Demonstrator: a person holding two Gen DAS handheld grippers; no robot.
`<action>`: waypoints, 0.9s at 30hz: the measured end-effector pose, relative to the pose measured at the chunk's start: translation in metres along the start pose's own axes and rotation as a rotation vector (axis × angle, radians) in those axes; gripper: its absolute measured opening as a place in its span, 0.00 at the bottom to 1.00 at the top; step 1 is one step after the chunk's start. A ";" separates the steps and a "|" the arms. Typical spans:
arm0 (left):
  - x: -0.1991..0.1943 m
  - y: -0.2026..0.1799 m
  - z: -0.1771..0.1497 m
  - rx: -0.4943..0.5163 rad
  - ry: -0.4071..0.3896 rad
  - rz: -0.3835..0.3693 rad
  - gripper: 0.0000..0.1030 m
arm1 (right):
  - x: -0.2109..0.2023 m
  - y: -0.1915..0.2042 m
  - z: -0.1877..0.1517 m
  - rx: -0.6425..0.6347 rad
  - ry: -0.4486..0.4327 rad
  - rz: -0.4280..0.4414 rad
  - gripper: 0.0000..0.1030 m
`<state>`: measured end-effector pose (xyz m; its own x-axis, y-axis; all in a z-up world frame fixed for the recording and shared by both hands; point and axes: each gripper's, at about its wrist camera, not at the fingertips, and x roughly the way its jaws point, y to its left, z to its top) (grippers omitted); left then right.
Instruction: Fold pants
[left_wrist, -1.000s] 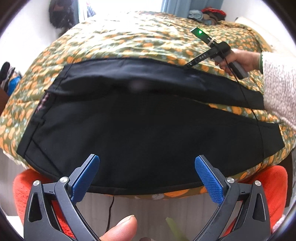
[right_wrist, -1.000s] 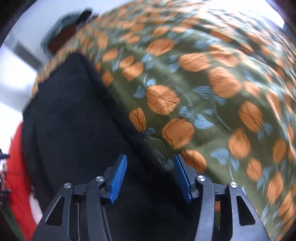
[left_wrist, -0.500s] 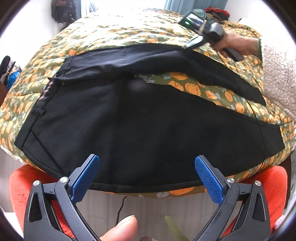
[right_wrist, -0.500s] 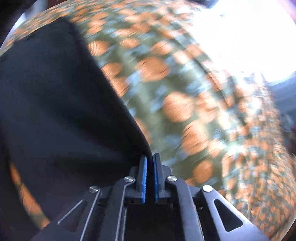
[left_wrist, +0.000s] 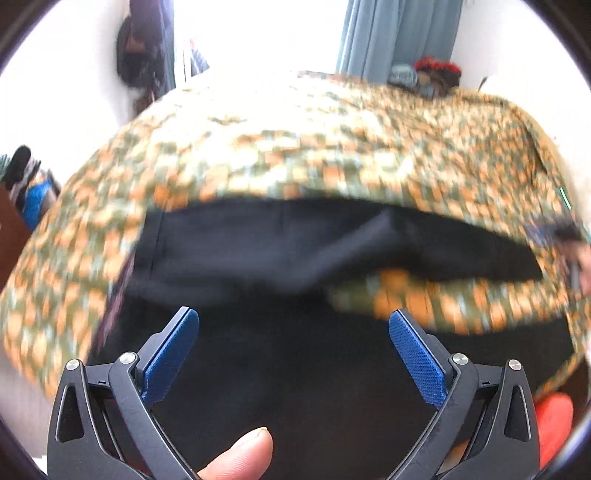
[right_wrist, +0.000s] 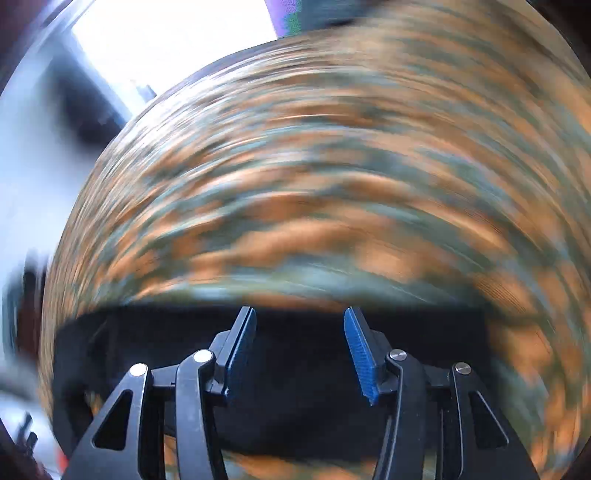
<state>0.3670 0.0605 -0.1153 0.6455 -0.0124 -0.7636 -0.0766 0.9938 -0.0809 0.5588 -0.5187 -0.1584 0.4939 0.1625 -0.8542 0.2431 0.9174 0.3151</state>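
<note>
Both of my grippers are gaping empty: the left gripper (left_wrist: 293, 347) is spreading wide, the right gripper (right_wrist: 300, 341) more narrowly. Black pants (left_wrist: 303, 369) are lying across the orange-flowered bedspread (left_wrist: 314, 147), filling the lower half of the left view. In the blurred right view they are showing as a dark band (right_wrist: 303, 398) along the bottom beneath my fingers.

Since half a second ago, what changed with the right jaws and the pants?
The right gripper, shut on the pants' far leg edge half a second ago, now has its jaws open with nothing between them: it let go. The black pants fill more of the left view, so the left gripper moved closer. Left jaws stayed open, and the flowered bedspread is unchanged.
</note>
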 end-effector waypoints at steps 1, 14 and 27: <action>0.015 0.005 0.013 -0.025 -0.020 0.022 1.00 | -0.007 -0.044 -0.016 0.111 0.000 -0.041 0.50; 0.192 0.024 0.022 0.013 0.213 0.079 1.00 | 0.020 -0.114 -0.089 0.671 -0.059 -0.045 0.53; 0.204 0.021 0.011 0.104 0.246 0.038 1.00 | 0.047 -0.055 -0.003 0.097 -0.146 -0.253 0.26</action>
<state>0.5052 0.0803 -0.2662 0.4383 0.0109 -0.8988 -0.0101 0.9999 0.0072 0.5663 -0.5606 -0.2174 0.5205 -0.1274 -0.8443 0.4492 0.8818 0.1439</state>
